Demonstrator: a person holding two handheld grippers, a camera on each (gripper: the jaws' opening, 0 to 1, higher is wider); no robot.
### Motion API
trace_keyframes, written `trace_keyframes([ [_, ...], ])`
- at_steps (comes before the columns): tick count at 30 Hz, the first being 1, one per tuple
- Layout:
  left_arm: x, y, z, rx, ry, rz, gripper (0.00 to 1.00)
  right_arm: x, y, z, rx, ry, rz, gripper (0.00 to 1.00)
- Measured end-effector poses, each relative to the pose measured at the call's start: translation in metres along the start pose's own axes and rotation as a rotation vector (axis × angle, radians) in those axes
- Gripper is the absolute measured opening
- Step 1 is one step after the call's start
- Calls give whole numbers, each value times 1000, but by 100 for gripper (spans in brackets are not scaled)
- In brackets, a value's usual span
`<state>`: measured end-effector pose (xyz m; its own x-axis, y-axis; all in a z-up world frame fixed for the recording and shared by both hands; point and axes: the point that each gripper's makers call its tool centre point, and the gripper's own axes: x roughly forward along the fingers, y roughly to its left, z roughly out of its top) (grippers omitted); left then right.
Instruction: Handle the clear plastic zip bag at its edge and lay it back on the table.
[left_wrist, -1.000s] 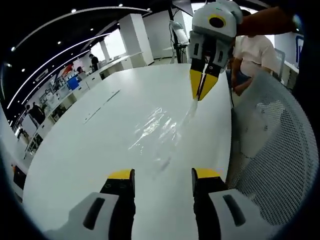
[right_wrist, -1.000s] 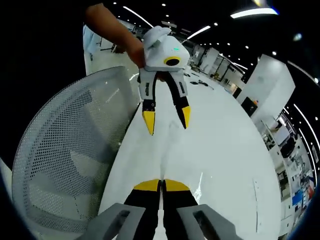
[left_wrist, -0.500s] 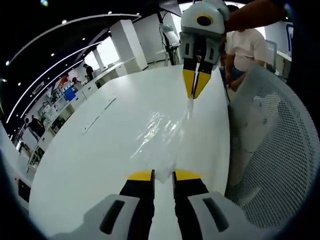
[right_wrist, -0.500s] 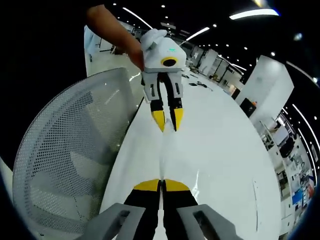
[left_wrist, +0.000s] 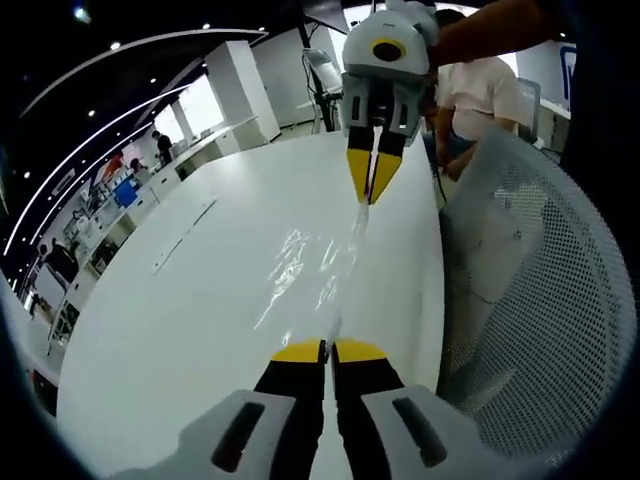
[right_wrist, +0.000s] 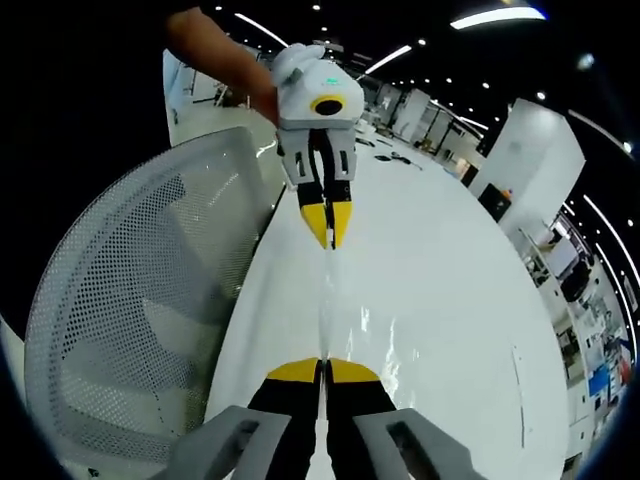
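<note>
- Left gripper (left_wrist: 323, 350), white-bodied with yellow tips: jaws pressed together on the near edge of the clear plastic zip bag (left_wrist: 315, 275). In the right gripper view this same tool appears at the far end (right_wrist: 328, 222), tips together on the film.
- Right gripper (right_wrist: 322, 371), same make: jaws closed on the opposite edge of the bag (right_wrist: 335, 320). It shows in the left gripper view at the top (left_wrist: 370, 178), pinching the film's far end.
- The bag spans between the two grippers, crinkled and glinting, close over the white table top (left_wrist: 180, 300); whether its middle touches the surface cannot be told.
- Judgement: the edge hold is made; the lay-down remains.
- Advice: lower both grippers together and level, keeping light tension so the film goes down flat without folding.
- Advice: keep the bag well inside the table edge, since a white mesh chair back (left_wrist: 540, 290) stands just beside it.
- Advice: open the jaws only once the film rests, then draw straight back.
</note>
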<state>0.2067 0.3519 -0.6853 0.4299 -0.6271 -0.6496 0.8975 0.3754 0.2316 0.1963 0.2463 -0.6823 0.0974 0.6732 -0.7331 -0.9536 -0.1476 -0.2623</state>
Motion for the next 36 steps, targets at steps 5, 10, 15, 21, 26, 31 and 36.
trace_keyframes([
  [5, 1, -1, 3, 11, 4, -7, 0, 2, 1, -2, 40, 9, 2, 1],
  [10, 2, -2, 5, 6, -4, -17, 0, 4, -3, 10, 42, -4, -18, 3],
  [15, 4, -4, 7, 12, -4, -25, 0, 8, -5, 25, 26, -28, -23, 4],
  [21, 5, -4, 11, 18, -10, -27, 0, 12, -7, 37, 11, -45, -28, 5],
  [26, 6, -6, 15, 25, -12, -31, 0, 20, -6, 50, -22, -65, -30, 5],
  [31, 5, -12, 15, 53, -9, -48, 0, 26, -3, 58, -42, -68, -18, 5],
  [36, 5, -13, 12, 44, -2, -50, 0, 32, -5, 67, -53, -86, -21, 5],
])
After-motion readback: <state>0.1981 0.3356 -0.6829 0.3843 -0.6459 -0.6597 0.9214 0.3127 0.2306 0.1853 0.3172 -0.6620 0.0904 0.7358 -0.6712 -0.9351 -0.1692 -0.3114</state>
